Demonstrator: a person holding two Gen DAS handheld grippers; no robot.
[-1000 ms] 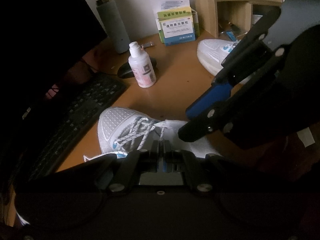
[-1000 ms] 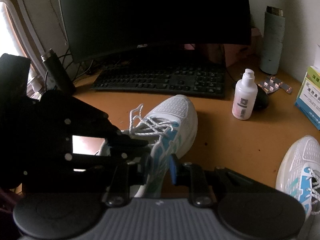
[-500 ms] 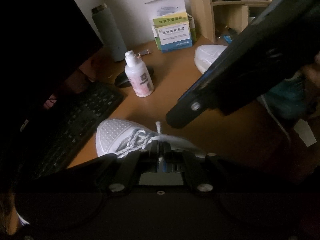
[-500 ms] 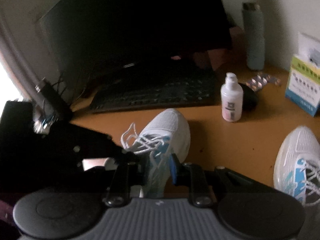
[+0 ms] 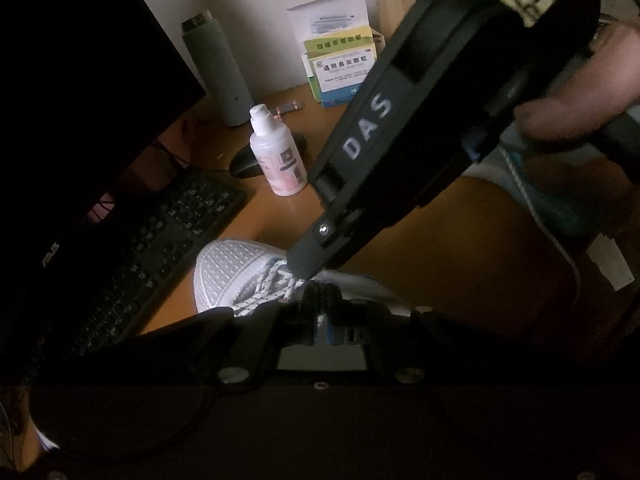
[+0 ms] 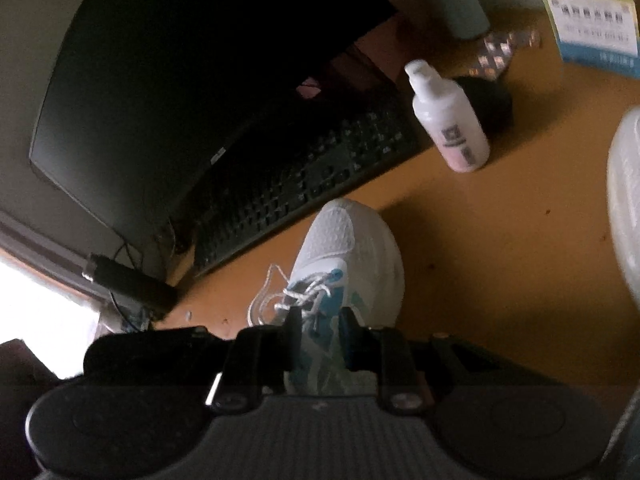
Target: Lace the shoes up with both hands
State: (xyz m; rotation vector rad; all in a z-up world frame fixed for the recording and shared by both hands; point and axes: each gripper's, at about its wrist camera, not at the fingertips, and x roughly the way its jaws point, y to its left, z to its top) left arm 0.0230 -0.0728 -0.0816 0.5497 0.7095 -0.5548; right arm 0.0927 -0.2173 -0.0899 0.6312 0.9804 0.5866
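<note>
Since a second earlier, the right gripper [image 6: 318, 334] had swung up and over the shoe, so that in the left wrist view its black body crossed most of the frame where only its blue-padded fingers had shown before, and its own camera had tilted to look steeply down. The white shoe [image 6: 352, 252] with teal panels lay toe-forward on the orange desk [image 6: 500, 248], just beside the keyboard [image 6: 304, 176] and well apart from the second shoe [image 6: 626, 200] at the right edge. The right gripper stood part open, its fingers straddling the tongue area with nothing visibly between them. The left gripper [image 5: 320, 300] looked nearly closed at the top of the lacing [image 5: 268, 284]; whether a strand was pinched there could not be told, since its fingers hid the spot. A loose loop of lace [image 6: 262, 300] lay out on the shoe's left side. By my reading, the lace was threaded through most eyelets and the step in hand was drawing or crossing the free ends near the top. The next move likely called for the right gripper to descend onto a free strand and close, while the left kept tension without dragging the shoe toward the spray bottle [image 6: 450, 120].
</note>
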